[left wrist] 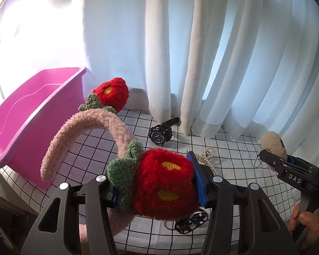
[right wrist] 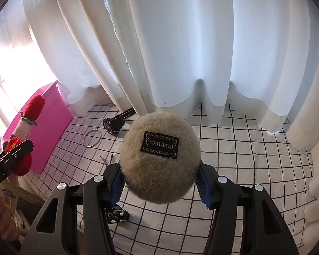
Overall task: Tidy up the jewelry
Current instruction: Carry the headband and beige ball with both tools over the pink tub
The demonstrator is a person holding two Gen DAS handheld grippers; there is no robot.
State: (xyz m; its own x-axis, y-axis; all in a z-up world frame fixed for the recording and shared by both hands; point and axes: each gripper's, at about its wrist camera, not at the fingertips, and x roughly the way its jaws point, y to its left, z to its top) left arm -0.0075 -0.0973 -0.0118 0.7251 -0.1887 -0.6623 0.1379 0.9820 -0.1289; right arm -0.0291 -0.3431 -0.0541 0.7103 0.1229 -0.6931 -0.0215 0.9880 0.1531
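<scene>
My left gripper (left wrist: 157,182) is shut on a pink fuzzy headband (left wrist: 83,127) by one of its red strawberry puffs (left wrist: 165,184), holding it above the table beside the pink bin (left wrist: 32,110). The headband also shows in the right wrist view (right wrist: 25,127). My right gripper (right wrist: 159,180) is shut on a beige fluffy pom-pom charm (right wrist: 159,159) with a black label; it also shows in the left wrist view (left wrist: 272,142) with a ball chain. The pink bin (right wrist: 51,114) stands at the left and looks empty.
On the grid-pattern tablecloth (right wrist: 234,148) lie a black watch (left wrist: 160,132), a pearl necklace (left wrist: 206,157), a metal bangle (right wrist: 92,138), a thin metal piece (right wrist: 107,159) and a black patterned clip (left wrist: 191,221). White curtains (right wrist: 180,42) hang along the far edge.
</scene>
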